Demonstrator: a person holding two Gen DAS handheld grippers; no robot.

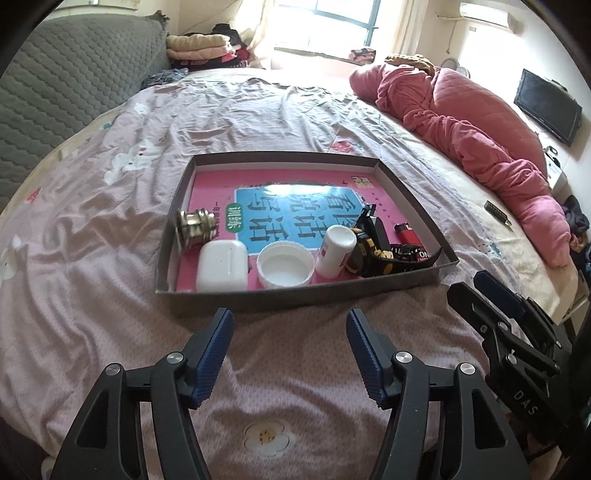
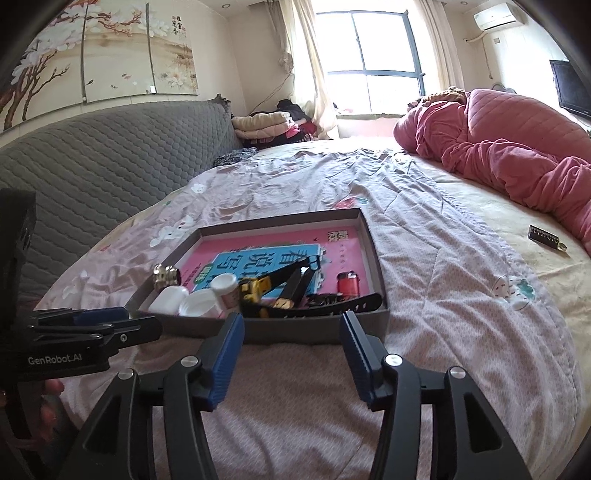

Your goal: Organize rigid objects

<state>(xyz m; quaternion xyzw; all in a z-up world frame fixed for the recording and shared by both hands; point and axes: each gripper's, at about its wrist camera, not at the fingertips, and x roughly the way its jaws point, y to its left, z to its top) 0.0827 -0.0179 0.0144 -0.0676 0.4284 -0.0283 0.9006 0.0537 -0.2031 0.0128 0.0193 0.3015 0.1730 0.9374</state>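
The left tool (image 1: 291, 325) tilts down over the bed (image 1: 295, 369), jaws wide and empty, the tray (image 1: 295, 295) of small items at twelve o'clock, while the right tool (image 2: 291, 328) at three o'clock likewise gapes empty.

Bright daylight pours through the dark-framed window (image 2: 373, 70) with cream curtains (image 2: 314, 74). A grey quilted headboard (image 2: 110, 155) backs the wide bed in its pink floral sheet (image 2: 424, 258), with a blossom painting (image 2: 99, 55) above, a white air conditioner (image 2: 496, 16) high up and a black television (image 1: 548, 105) at the right wall.
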